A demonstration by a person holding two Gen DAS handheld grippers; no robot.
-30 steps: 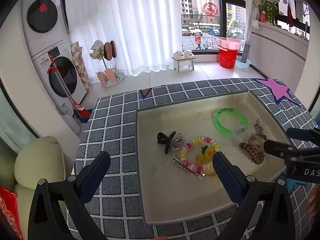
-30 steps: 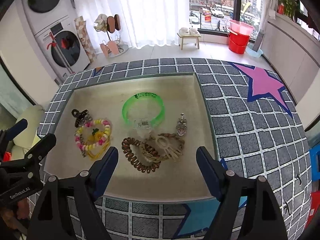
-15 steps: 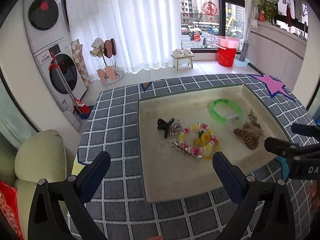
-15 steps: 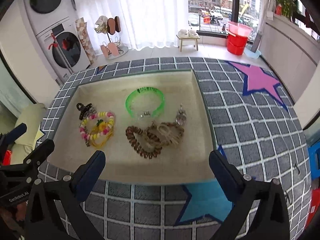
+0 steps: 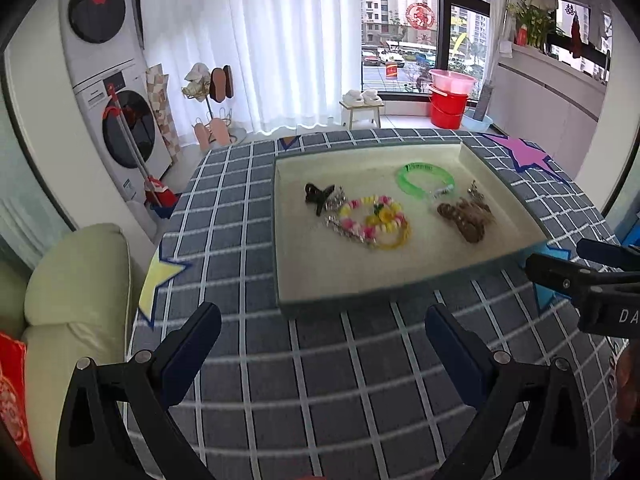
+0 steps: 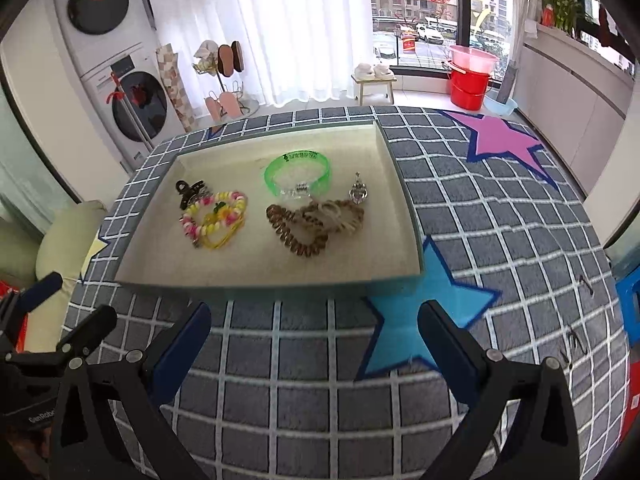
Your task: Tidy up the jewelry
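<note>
A: What has changed since a second ago?

B: Both grippers have drawn back off the tray (image 6: 276, 280), so they hang over the checked cloth (image 6: 304, 400) in front of its near wall. The right gripper (image 6: 314, 334) was still spreading its jaws and now has them wide apart with nothing between them; the left gripper (image 5: 322, 342) also stands wide and empty.

A: What is around, biggest first?

B: Stacked washing machines (image 5: 116, 92) on the left, a white curtain (image 5: 288, 40), a cream chair (image 5: 76, 292) beside the table, a red bucket (image 5: 448, 110) by the window.

A: And the jewelry?

B: All inside the tray. The green bangle (image 6: 298, 172) lies toward the back, the brown coiled ties (image 6: 308, 228) in front of it, the beaded bracelets (image 6: 214, 220) to the left touching a black claw clip (image 6: 188, 192), and a small silver pendant (image 6: 358, 192) lies right of the bangle.

A: Anything in the way?

B: Only the tray's near wall stands between the fingers and the pieces.
</note>
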